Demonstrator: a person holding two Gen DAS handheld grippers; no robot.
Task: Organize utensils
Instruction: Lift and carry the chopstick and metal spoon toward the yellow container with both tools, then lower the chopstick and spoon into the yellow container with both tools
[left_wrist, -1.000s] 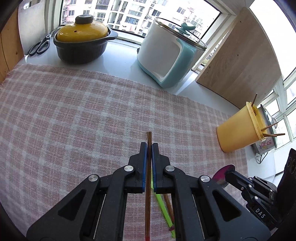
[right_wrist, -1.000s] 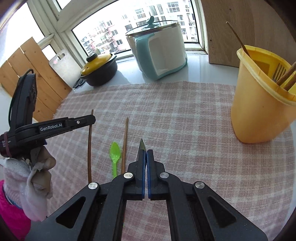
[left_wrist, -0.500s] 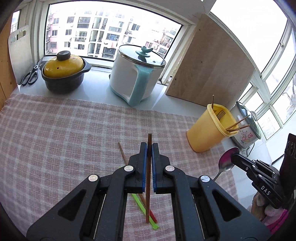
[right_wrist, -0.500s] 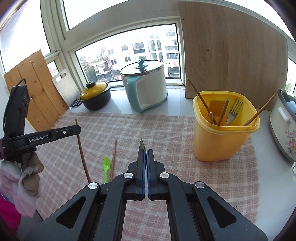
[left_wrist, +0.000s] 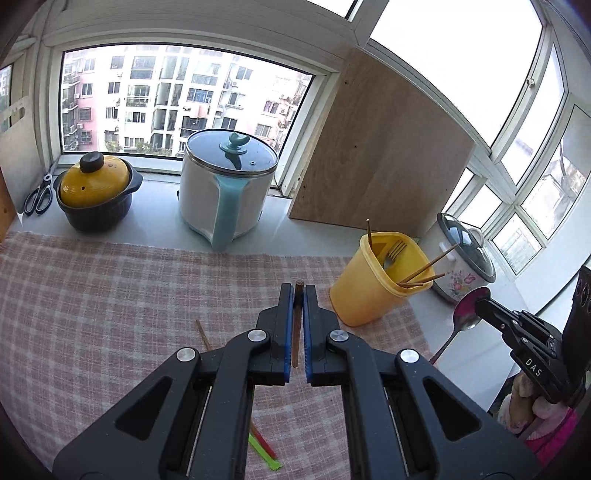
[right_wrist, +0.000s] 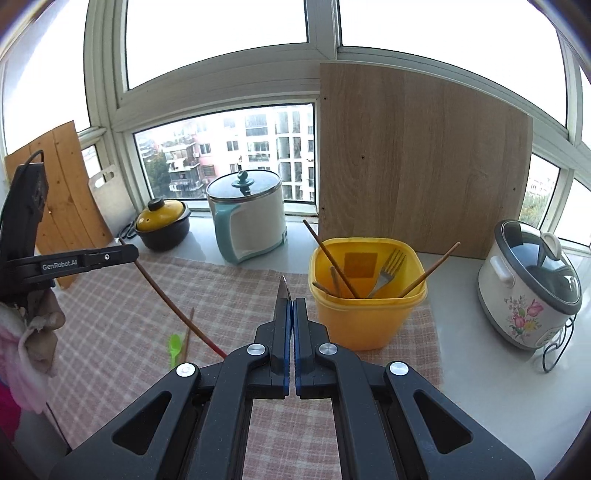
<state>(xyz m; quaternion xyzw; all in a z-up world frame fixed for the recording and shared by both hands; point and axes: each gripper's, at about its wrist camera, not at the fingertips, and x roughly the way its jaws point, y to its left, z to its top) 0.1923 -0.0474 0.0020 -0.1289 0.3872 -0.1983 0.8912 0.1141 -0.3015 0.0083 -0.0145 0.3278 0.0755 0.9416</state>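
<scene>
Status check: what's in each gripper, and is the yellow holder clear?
Left gripper shut on chopstick. Right gripper shut on spoon. Yellow holder ahead, path clear.

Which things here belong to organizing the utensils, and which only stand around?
Job: yellow plastic holder; brown wooden chopstick in left gripper; metal spoon in right gripper; green plastic spoon.
Around: yellow-lidded pot; white-teal cooker; scissors.

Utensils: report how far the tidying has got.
Done: a fork and several chopsticks stand in the yellow holder. In hand: the left gripper is shut on a brown chopstick, the right gripper on a metal spoon, both above the cloth. Left: a green spoon and another chopstick lie on the checked cloth.
</scene>
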